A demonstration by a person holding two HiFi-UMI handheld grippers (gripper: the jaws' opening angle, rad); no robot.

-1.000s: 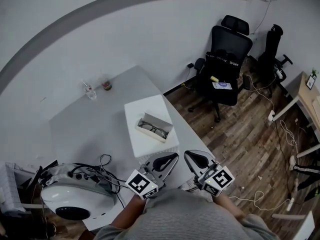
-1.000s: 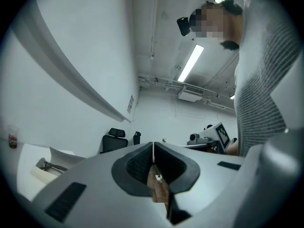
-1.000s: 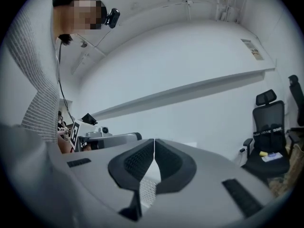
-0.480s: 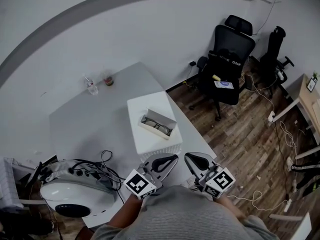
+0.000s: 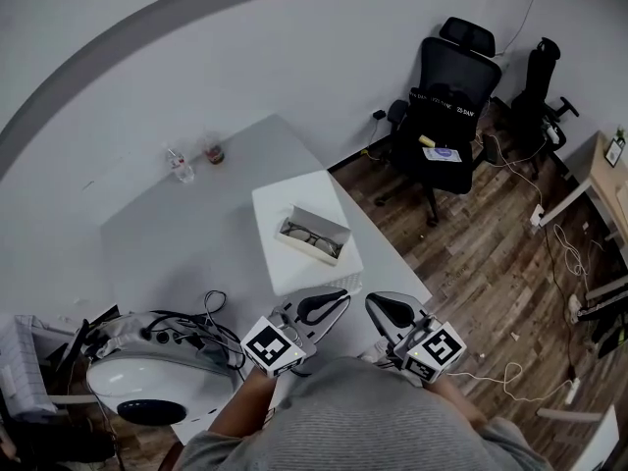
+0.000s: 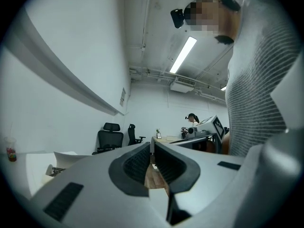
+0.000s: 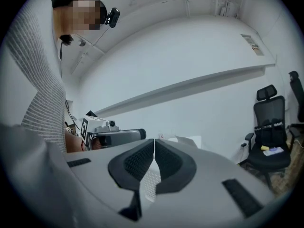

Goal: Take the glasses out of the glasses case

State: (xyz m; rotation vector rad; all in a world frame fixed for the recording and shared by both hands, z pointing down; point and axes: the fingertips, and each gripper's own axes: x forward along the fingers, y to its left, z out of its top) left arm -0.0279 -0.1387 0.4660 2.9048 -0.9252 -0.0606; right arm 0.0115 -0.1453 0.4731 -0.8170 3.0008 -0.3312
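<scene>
Glasses (image 5: 310, 239) lie ahead of left gripper (image 5: 343, 297) and right gripper (image 5: 375, 300), both closed and empty, cables (image 5: 201, 324) and dome (image 5: 147, 391) leftward; dark frames in open case (image 5: 334, 230) atop box (image 5: 294, 271).

The table (image 5: 177, 243) has a smooth, matt grey top; on it the white block (image 5: 294, 268) is matt, the glasses case (image 5: 330, 227) dull grey. Beside the table the floor (image 5: 491, 253) is grained wood plank. At the table's near corner a white dome (image 5: 147, 386) gleams, glossy plastic; the left gripper (image 5: 334, 300) is matt grey plastic.

Glasses (image 5: 310, 238) lie in the open glasses case (image 5: 335, 228) (atop a white box (image 5: 290, 205)).
</scene>
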